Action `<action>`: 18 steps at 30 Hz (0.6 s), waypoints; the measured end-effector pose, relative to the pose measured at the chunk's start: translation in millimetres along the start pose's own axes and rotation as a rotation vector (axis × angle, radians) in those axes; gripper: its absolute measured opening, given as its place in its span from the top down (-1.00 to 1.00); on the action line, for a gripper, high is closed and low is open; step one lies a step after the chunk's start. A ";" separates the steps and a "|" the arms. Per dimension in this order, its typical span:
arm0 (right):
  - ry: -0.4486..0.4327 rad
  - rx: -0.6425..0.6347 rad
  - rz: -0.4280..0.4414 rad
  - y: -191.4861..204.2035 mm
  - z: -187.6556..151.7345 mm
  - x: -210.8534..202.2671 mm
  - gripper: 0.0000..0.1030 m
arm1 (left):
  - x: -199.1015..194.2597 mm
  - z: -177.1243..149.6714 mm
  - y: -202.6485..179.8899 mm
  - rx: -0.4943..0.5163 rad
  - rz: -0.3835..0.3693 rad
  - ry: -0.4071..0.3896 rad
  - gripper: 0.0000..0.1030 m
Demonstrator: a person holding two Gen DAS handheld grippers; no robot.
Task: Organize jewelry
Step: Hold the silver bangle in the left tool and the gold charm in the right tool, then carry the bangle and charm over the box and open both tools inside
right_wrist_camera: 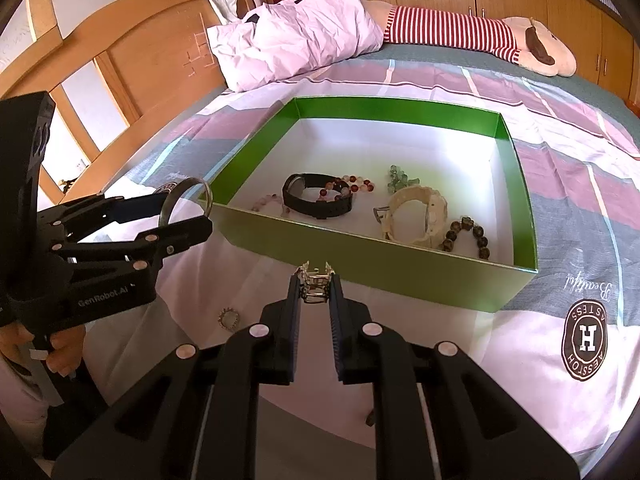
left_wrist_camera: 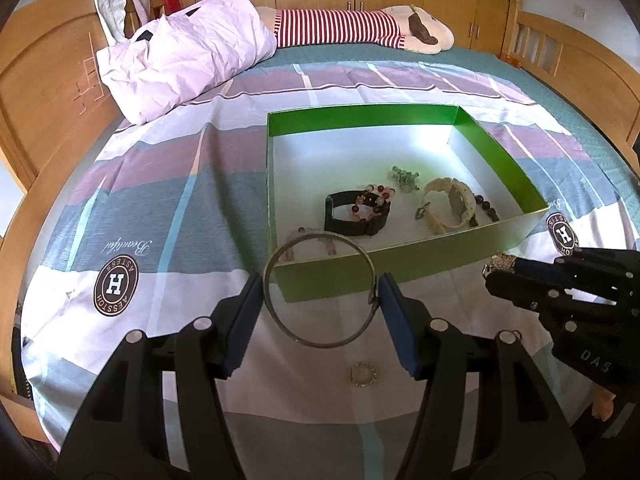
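My left gripper (left_wrist_camera: 320,300) is shut on a thin metal bangle (left_wrist_camera: 298,339), held above the bedsheet just in front of the green box (left_wrist_camera: 400,268); the same bangle (right_wrist_camera: 185,196) shows in the right wrist view. My right gripper (right_wrist_camera: 315,286) is shut on a small sparkly metal piece (right_wrist_camera: 316,284), also in front of the box's near wall. In the left wrist view that piece (left_wrist_camera: 500,263) glints at the right gripper's tip. The box holds a black watch (left_wrist_camera: 352,216), a cream watch (left_wrist_camera: 448,208) and several bead bracelets. A small beaded ring (left_wrist_camera: 363,374) lies on the sheet.
The box sits on a striped bedsheet (left_wrist_camera: 168,200) over a bed with wooden boards at both ends. A pink pillow (left_wrist_camera: 188,52) and a striped plush toy (left_wrist_camera: 360,28) lie at the far side. A hand (right_wrist_camera: 60,352) grips the left gripper's handle.
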State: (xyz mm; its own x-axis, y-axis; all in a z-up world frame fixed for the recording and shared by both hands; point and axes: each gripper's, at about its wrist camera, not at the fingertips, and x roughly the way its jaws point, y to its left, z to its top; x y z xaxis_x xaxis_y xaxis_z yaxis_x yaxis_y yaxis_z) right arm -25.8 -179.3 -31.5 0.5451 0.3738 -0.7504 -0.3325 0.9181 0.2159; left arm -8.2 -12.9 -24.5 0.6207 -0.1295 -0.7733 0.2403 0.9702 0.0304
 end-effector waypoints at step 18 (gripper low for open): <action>-0.005 0.001 -0.004 1.4 0.1 -0.5 0.73 | 2.1 -3.2 -2.6 0.006 0.008 0.004 -0.17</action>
State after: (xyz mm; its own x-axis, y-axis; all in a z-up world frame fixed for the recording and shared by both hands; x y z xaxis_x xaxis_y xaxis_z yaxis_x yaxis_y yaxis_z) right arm -26.5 -178.2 -30.8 0.5501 0.3709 -0.7482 -0.3292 0.9197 0.2138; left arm -9.9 -15.1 -28.3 0.6198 -0.1206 -0.7755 0.2400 0.9699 0.0409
